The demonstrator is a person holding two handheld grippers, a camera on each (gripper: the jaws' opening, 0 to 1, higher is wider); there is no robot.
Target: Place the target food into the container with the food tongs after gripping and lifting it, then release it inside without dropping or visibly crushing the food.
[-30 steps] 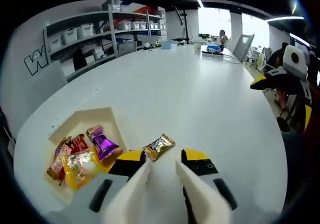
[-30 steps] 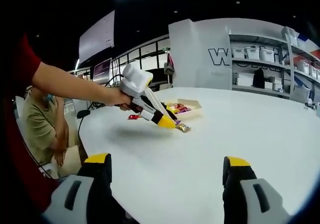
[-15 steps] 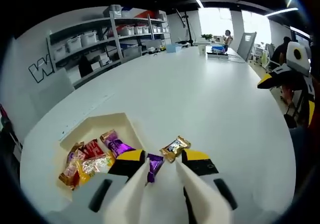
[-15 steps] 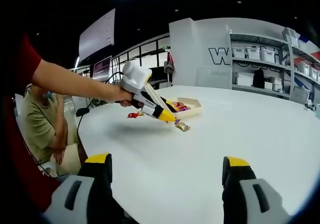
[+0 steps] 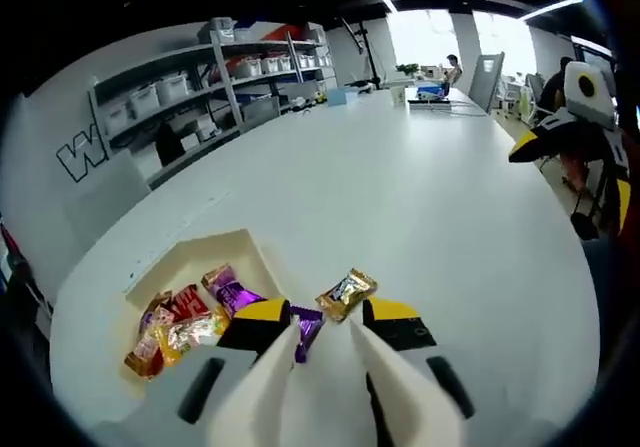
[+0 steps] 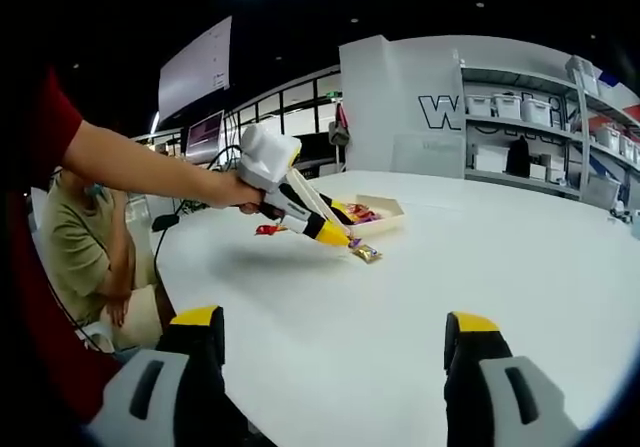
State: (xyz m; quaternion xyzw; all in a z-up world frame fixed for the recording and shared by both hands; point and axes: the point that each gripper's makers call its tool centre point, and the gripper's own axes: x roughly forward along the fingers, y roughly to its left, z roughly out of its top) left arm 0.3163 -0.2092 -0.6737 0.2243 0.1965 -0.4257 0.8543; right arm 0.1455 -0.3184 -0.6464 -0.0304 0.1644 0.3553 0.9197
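Purple candy [image 5: 306, 324] half hidden behind white tongs [image 5: 270, 387].

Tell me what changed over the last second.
The left gripper came to hold tongs with a purple candy at their tips; a second ago no candy was there. The gold candy, tray and open right gripper stayed as they were.

An office or lab: storage shelves [image 5: 215, 72] with bins, long white table [image 5: 400, 177].
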